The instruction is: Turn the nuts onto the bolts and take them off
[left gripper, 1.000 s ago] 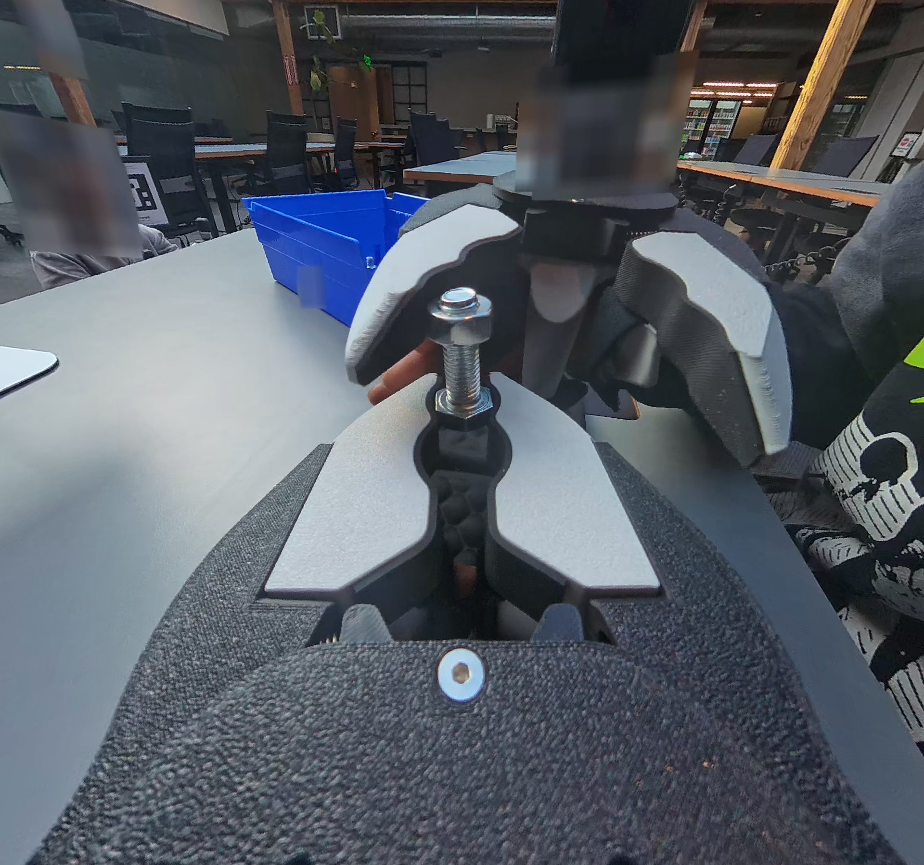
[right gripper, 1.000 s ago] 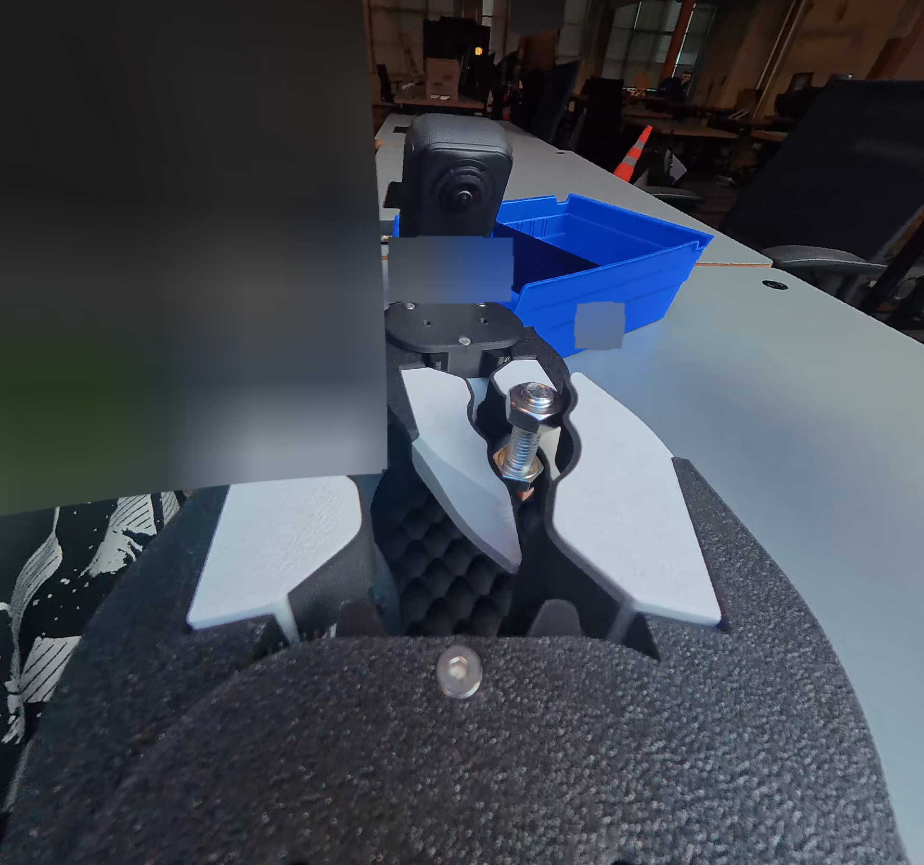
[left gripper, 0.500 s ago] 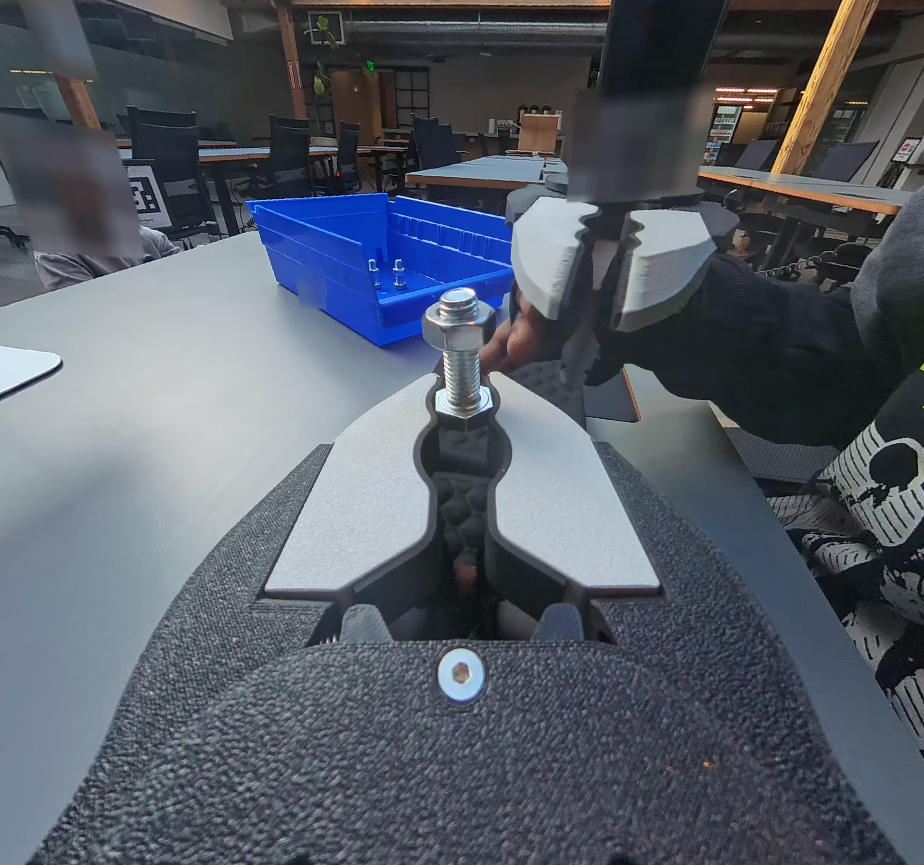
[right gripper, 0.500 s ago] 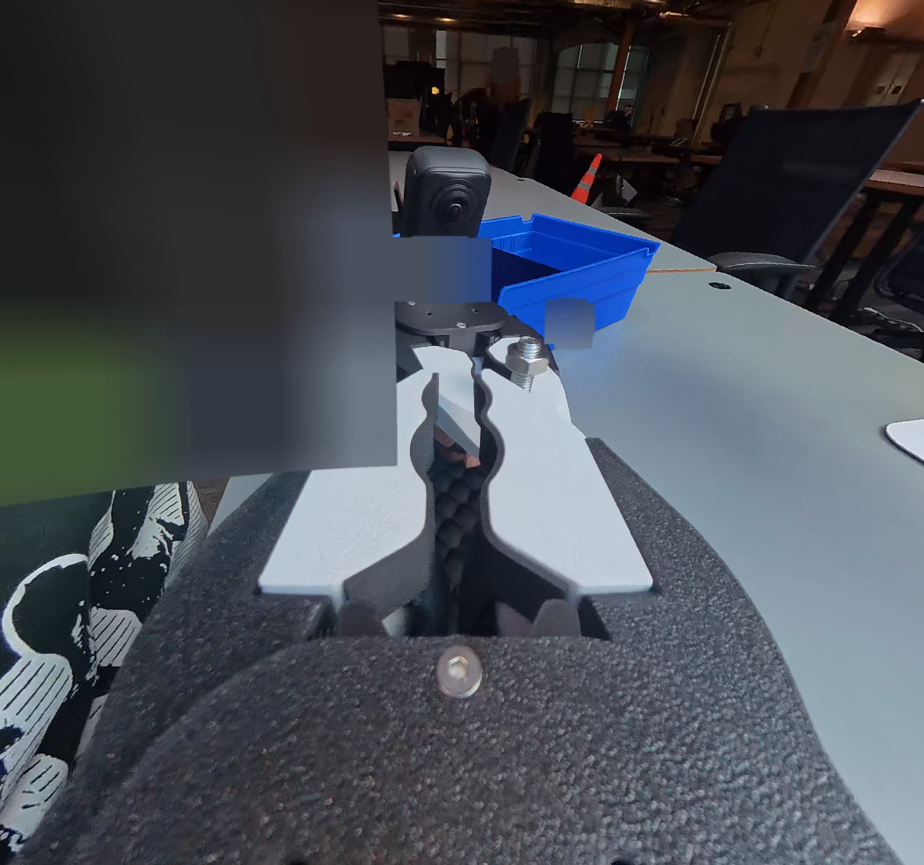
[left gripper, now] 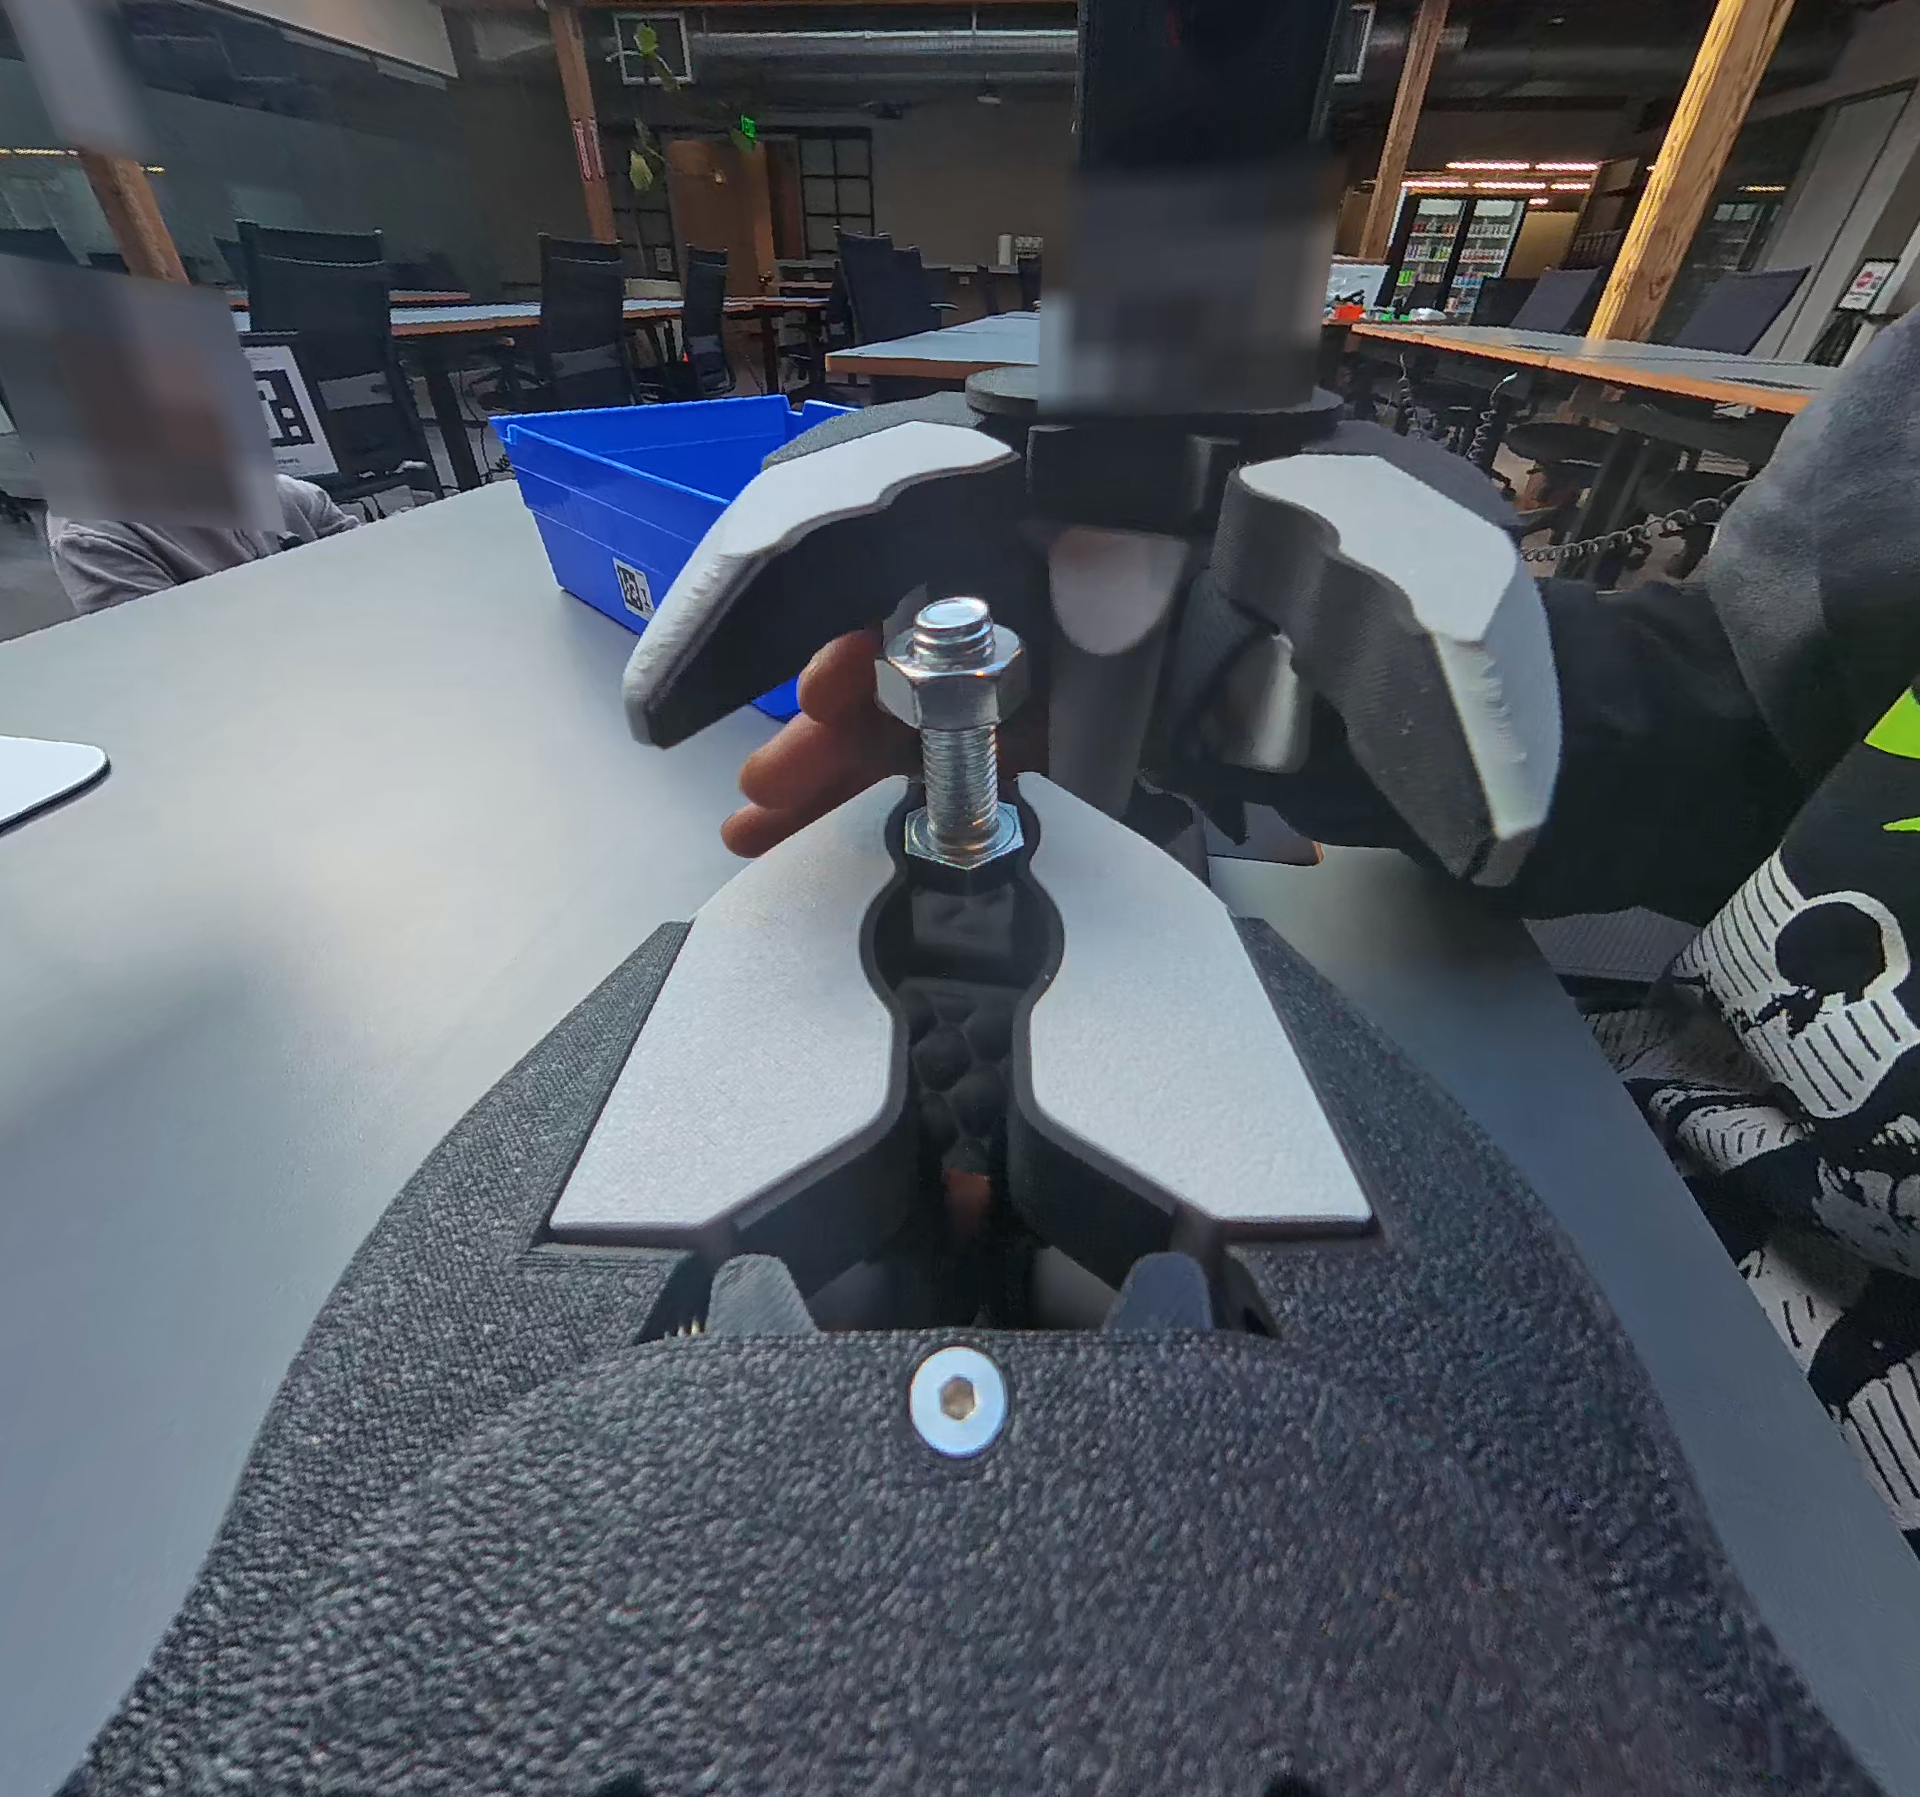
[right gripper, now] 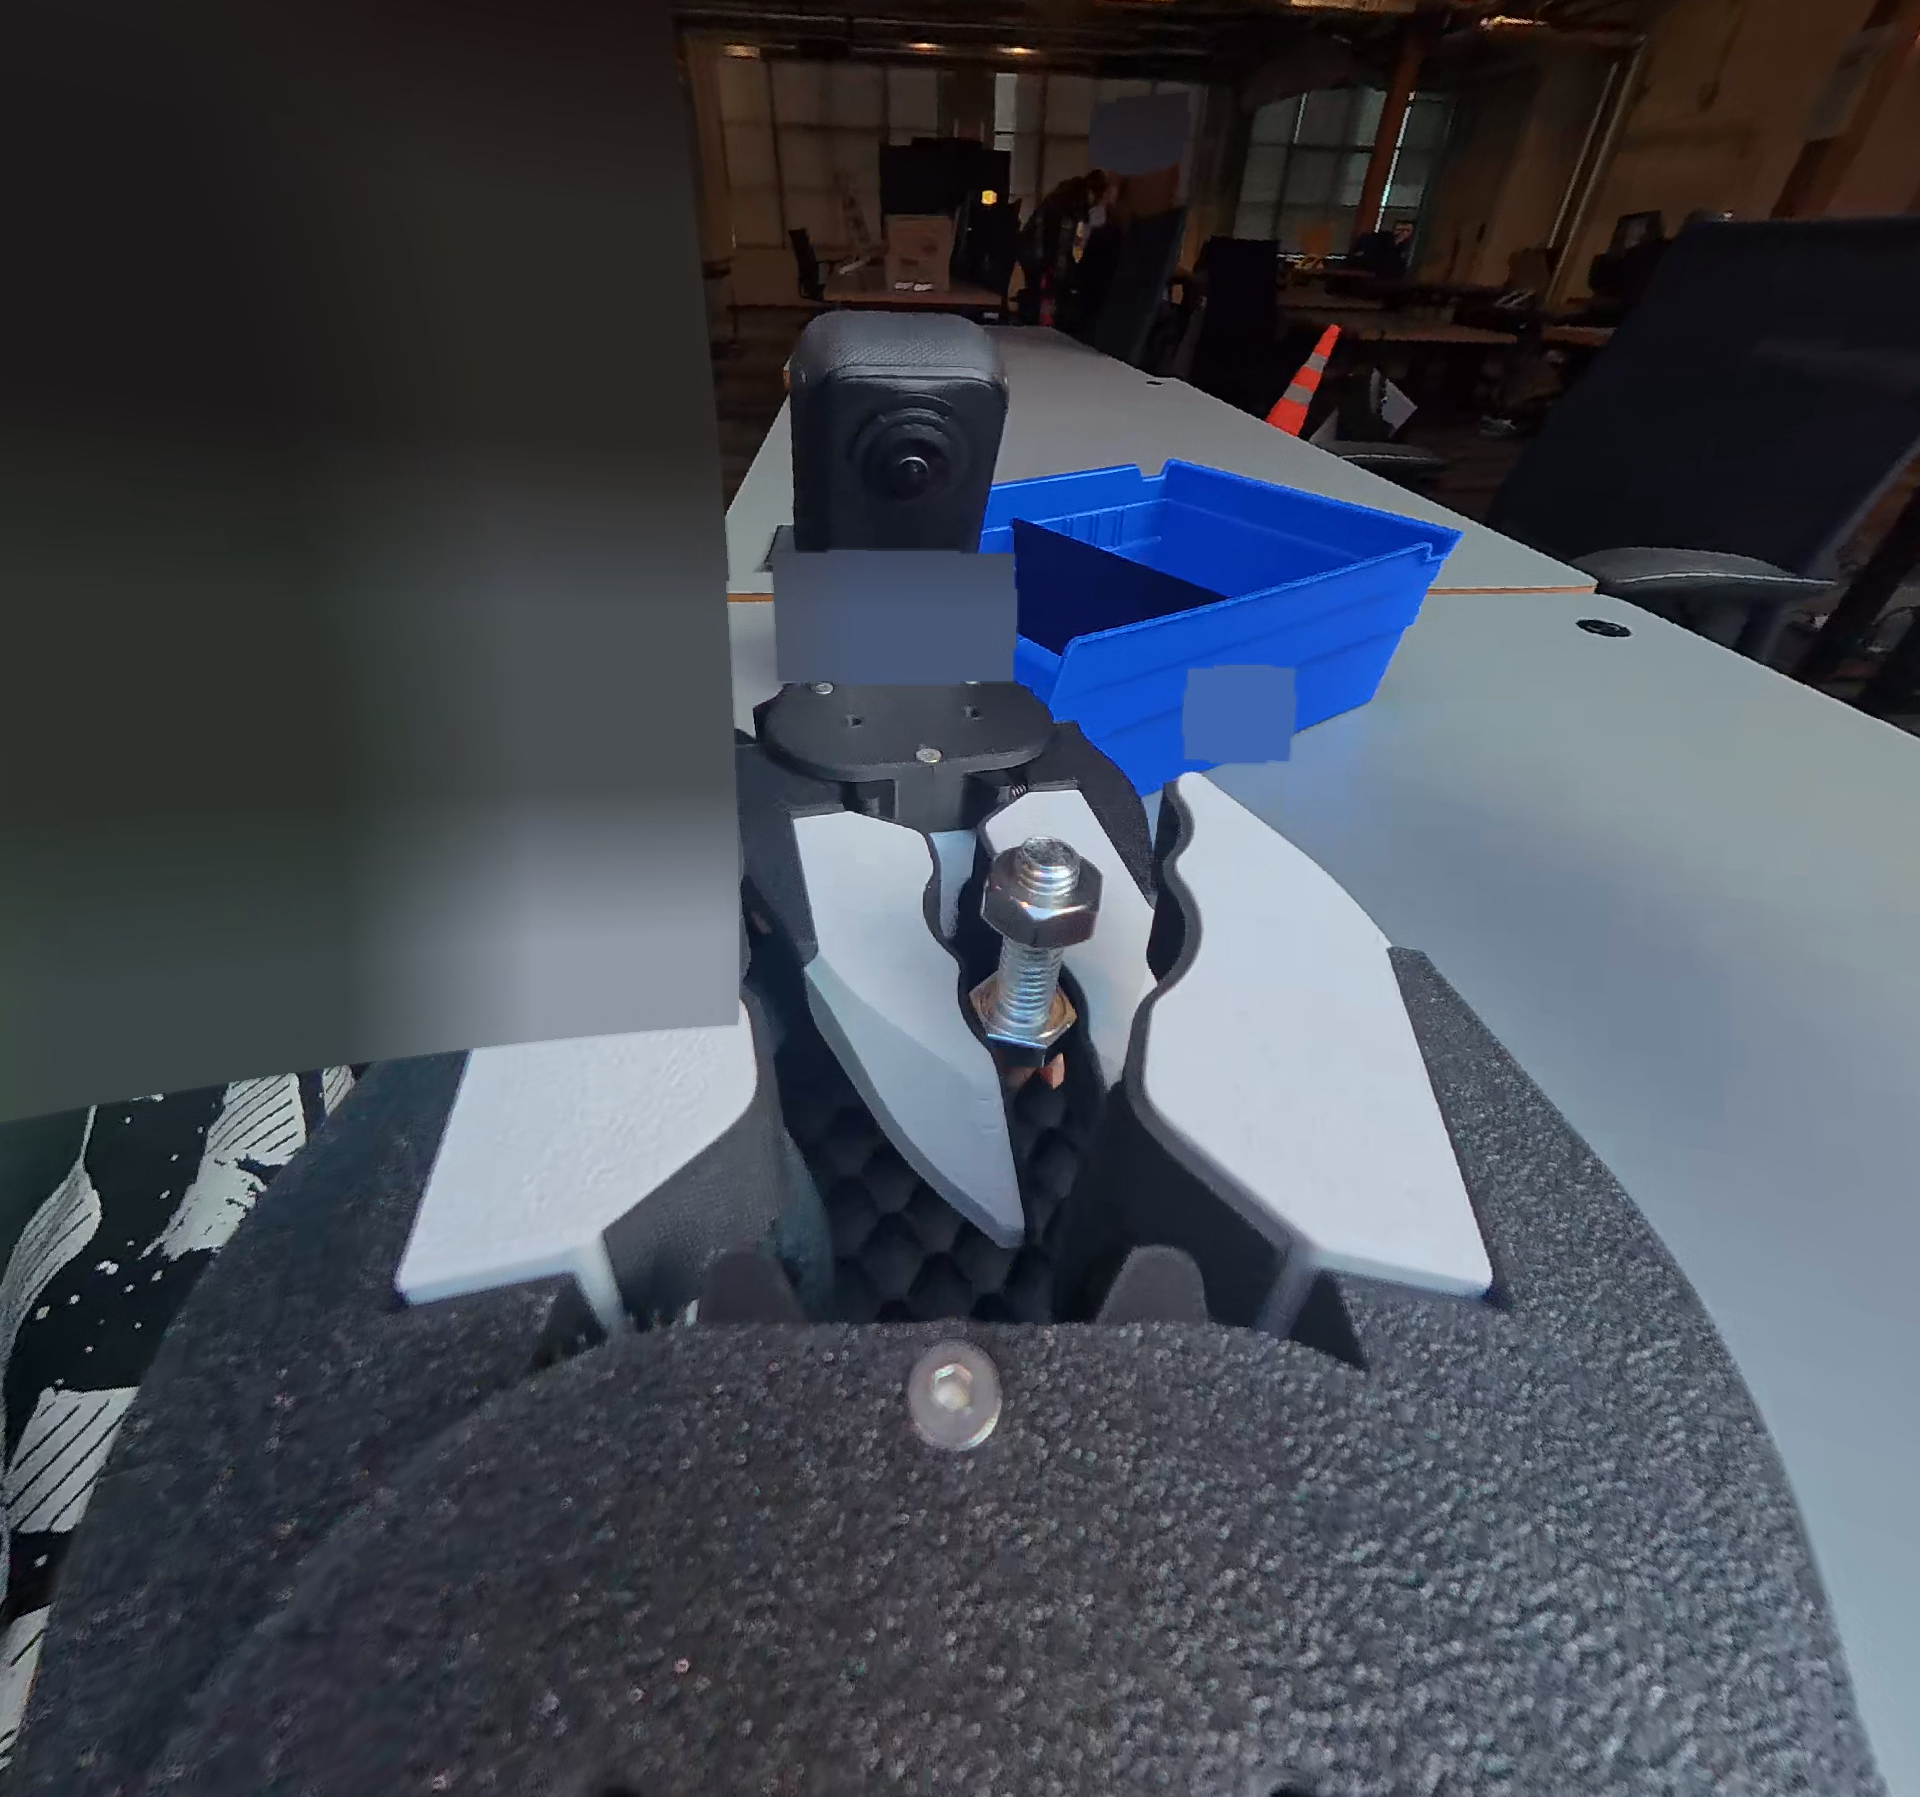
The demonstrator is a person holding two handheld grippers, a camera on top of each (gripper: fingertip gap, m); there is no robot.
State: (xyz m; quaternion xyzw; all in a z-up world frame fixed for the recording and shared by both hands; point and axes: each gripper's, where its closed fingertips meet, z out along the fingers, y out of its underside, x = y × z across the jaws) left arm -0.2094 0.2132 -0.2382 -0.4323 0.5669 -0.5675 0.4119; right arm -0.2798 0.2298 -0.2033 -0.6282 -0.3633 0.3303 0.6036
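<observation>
Left wrist view, frame centre: left gripper [left gripper: 961,817] jaws clamp an upright bolt [left gripper: 958,779] by its head, nut [left gripper: 951,683] near its tip, right gripper [left gripper: 1091,667] jaws apart around it, likely closing next to turn it.

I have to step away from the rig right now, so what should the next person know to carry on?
Left gripper: shut on the bolt, gripping its head end, shaft upright.
Right gripper: open, fingers either side of the nut, not clamped.
Nut sits near the bolt's tip. A second hex part at the jaws may be the bolt head or another nut; unclear.
Blue bin stands behind on the grey table.
Left to do: close on the nut and turn it; direction cannot be judged from here.
</observation>
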